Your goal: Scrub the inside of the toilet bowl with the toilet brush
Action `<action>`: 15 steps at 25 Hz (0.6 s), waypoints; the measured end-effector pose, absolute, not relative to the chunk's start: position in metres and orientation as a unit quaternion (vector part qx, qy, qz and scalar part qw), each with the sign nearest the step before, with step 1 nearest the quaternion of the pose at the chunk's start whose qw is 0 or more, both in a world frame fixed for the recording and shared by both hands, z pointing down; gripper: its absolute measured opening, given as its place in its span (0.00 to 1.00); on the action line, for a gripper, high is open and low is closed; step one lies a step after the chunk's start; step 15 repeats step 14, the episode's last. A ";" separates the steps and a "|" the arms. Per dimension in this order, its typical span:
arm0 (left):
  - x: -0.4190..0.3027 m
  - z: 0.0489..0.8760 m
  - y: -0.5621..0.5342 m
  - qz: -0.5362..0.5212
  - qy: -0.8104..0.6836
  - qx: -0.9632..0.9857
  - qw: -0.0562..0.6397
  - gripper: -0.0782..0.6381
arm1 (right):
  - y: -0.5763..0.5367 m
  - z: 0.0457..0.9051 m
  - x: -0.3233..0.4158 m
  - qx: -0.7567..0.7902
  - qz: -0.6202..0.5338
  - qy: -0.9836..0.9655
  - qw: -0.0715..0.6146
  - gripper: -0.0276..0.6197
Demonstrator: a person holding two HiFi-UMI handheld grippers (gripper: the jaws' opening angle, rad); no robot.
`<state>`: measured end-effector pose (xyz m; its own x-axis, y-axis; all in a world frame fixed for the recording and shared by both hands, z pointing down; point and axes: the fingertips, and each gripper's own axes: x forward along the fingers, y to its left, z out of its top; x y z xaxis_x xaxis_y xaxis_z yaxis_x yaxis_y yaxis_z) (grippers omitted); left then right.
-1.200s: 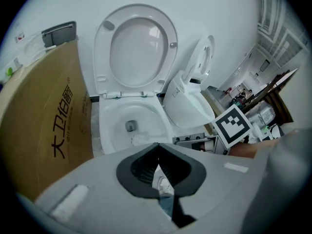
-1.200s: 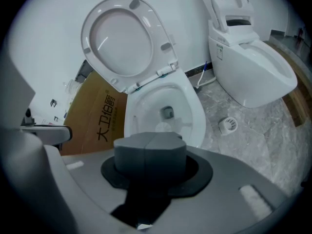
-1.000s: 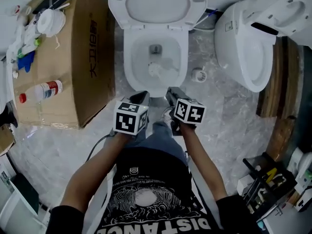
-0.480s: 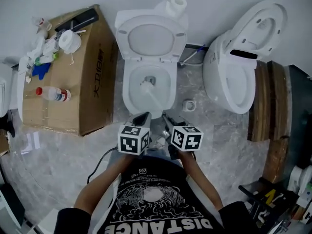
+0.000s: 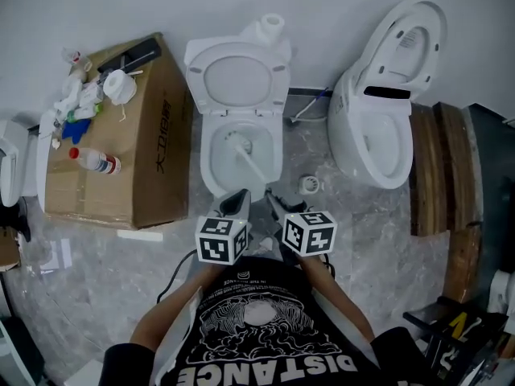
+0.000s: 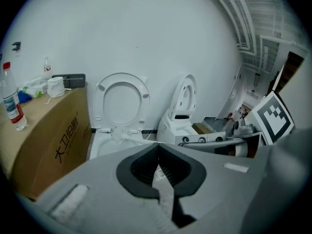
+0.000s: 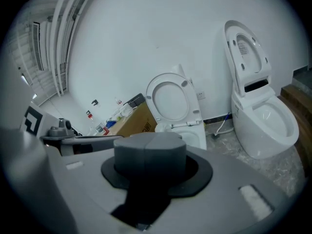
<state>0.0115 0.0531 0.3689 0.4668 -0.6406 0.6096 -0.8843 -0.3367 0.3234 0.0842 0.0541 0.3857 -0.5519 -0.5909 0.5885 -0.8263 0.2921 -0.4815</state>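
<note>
One toilet brush (image 5: pixel 245 160) in toilet bowl (image 5: pixel 210 164); box (image 5: pixel 96 195) reads "大卫伯爵".

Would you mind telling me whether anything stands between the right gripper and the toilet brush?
Nothing visible does. The toilet brush lies in the toilet bowl, handle leaning toward the front rim, seat raised. The right gripper, jaws shut and empty, hangs just before that rim.

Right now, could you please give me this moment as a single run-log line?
toilet brush: lying in toilet bowl, unheld | left hand-held gripper: shut, empty | right hand-held gripper: shut, empty
</note>
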 end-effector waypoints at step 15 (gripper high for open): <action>0.041 0.365 0.072 0.207 -0.459 0.807 0.308 0.11 | 0.078 0.380 0.106 0.452 0.399 -0.787 0.134 0.28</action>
